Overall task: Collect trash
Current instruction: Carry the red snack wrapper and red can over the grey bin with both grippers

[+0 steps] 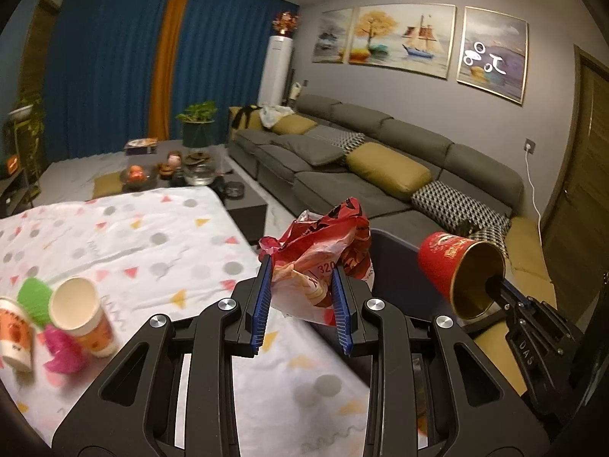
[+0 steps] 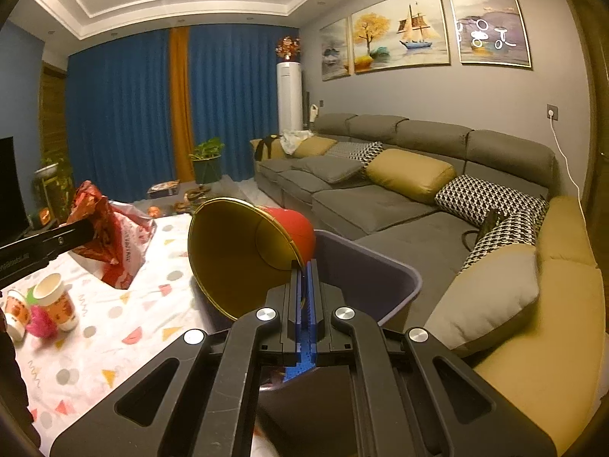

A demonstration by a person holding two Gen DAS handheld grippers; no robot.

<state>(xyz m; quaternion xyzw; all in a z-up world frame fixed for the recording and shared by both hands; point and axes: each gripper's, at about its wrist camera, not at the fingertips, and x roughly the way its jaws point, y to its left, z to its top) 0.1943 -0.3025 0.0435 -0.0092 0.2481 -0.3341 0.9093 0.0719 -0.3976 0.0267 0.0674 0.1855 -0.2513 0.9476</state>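
Note:
My left gripper (image 1: 302,266) is shut on a crumpled red and white plastic bag (image 1: 323,251) and holds it above the table's right edge, next to the dark bin (image 1: 399,266). The bag also shows in the right wrist view (image 2: 110,240). My right gripper (image 2: 305,266) is shut on the rim of a red paper cup with a gold inside (image 2: 243,251), tilted on its side over the bin (image 2: 380,266). The cup also shows in the left wrist view (image 1: 460,270). The right gripper shows there too (image 1: 495,283).
Two orange and white paper cups (image 1: 82,316) (image 1: 15,335) stand on the patterned tablecloth (image 1: 152,236) beside green (image 1: 34,299) and pink (image 1: 62,350) crumpled scraps. A grey sofa with cushions (image 2: 399,198) runs along the right. A cluttered coffee table (image 1: 182,175) lies beyond.

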